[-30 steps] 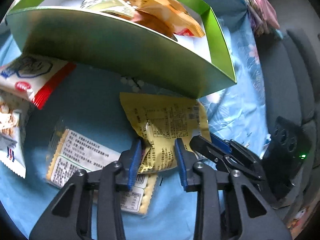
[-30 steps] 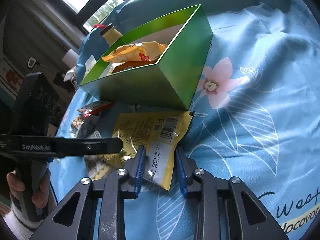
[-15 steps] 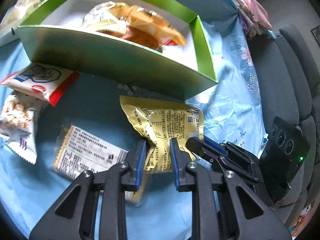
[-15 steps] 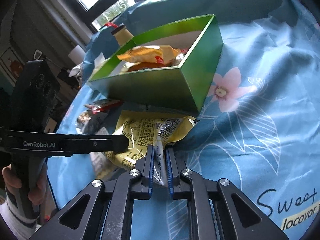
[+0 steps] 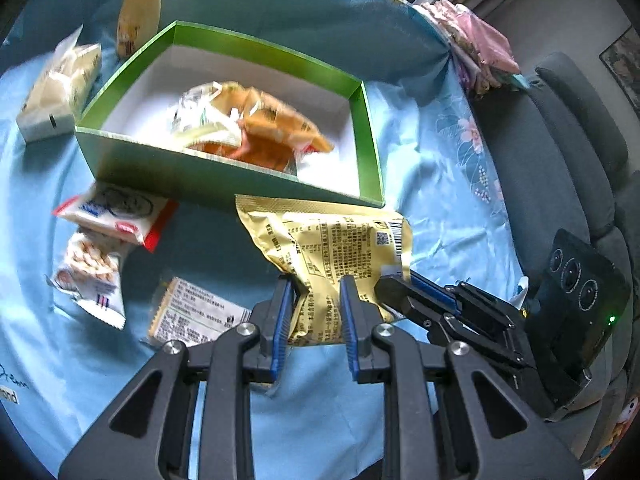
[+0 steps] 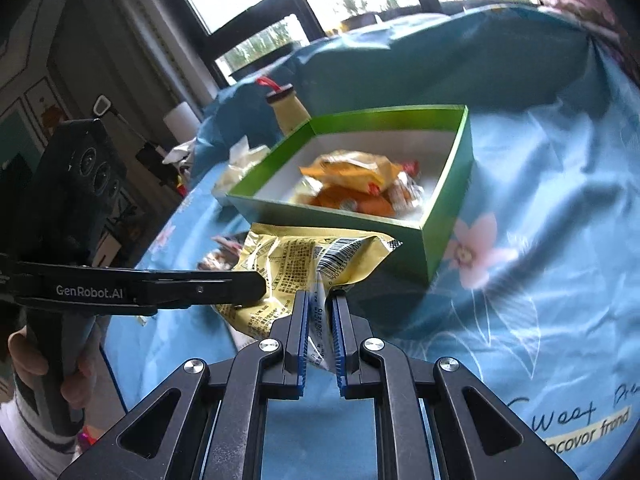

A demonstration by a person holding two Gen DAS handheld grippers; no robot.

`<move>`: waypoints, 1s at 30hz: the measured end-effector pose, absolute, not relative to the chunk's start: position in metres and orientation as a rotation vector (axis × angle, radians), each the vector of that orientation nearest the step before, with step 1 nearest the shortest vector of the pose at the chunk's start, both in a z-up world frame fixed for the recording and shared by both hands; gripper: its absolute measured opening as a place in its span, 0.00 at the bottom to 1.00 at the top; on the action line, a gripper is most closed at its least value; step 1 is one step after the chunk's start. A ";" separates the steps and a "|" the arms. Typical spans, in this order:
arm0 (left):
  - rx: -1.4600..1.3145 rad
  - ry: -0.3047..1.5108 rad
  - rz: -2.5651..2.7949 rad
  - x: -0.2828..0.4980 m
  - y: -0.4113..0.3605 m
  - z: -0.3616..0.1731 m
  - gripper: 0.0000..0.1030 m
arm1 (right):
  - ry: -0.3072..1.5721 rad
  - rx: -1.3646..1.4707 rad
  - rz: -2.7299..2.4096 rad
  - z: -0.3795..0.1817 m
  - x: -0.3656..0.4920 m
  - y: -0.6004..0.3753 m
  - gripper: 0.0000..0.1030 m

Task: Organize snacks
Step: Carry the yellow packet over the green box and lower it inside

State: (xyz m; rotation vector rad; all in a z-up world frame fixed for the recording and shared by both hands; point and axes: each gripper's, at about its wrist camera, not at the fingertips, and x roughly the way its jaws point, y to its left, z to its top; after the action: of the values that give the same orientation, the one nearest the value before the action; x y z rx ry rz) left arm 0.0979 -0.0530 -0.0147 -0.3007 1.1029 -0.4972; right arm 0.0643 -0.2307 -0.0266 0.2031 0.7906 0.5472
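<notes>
A yellow snack bag (image 5: 336, 248) hangs in the air in front of the green box (image 5: 224, 176). My left gripper (image 5: 316, 300) is shut on the bag's lower edge. My right gripper (image 6: 320, 308) is shut on the bag's right corner (image 6: 304, 264), and it also shows at the right of the left wrist view (image 5: 404, 292). The green box (image 6: 444, 216) holds several orange and pale snack packets (image 5: 256, 124). My left gripper's body crosses the right wrist view at the left (image 6: 160, 286).
On the blue floral cloth (image 5: 420, 160) lie a red-and-white packet (image 5: 116, 216), a nut packet (image 5: 92, 276) and a cracker pack (image 5: 196, 316). A tissue pack (image 5: 60, 88) and a yellow bottle (image 5: 140, 12) stand behind the box. A grey sofa (image 5: 560, 160) is at the right.
Both grippers closed on the yellow bag and lifted it off the cloth. Both views have risen, so the box interior now shows from above.
</notes>
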 end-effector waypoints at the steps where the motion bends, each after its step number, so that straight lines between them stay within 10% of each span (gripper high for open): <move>1: -0.302 1.096 -0.498 0.099 -0.053 -0.012 0.21 | 0.785 0.199 0.548 -0.024 0.065 -0.229 0.12; 30: -0.341 0.997 -0.475 0.179 -0.037 0.037 0.23 | 0.671 0.139 0.560 0.029 0.139 -0.213 0.13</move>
State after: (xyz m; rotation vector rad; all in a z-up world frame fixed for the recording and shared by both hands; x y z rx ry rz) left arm 0.1788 -0.0367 0.0367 -0.3407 0.9967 -0.4755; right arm 0.1389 -0.2126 0.0288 0.1388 0.6713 0.5598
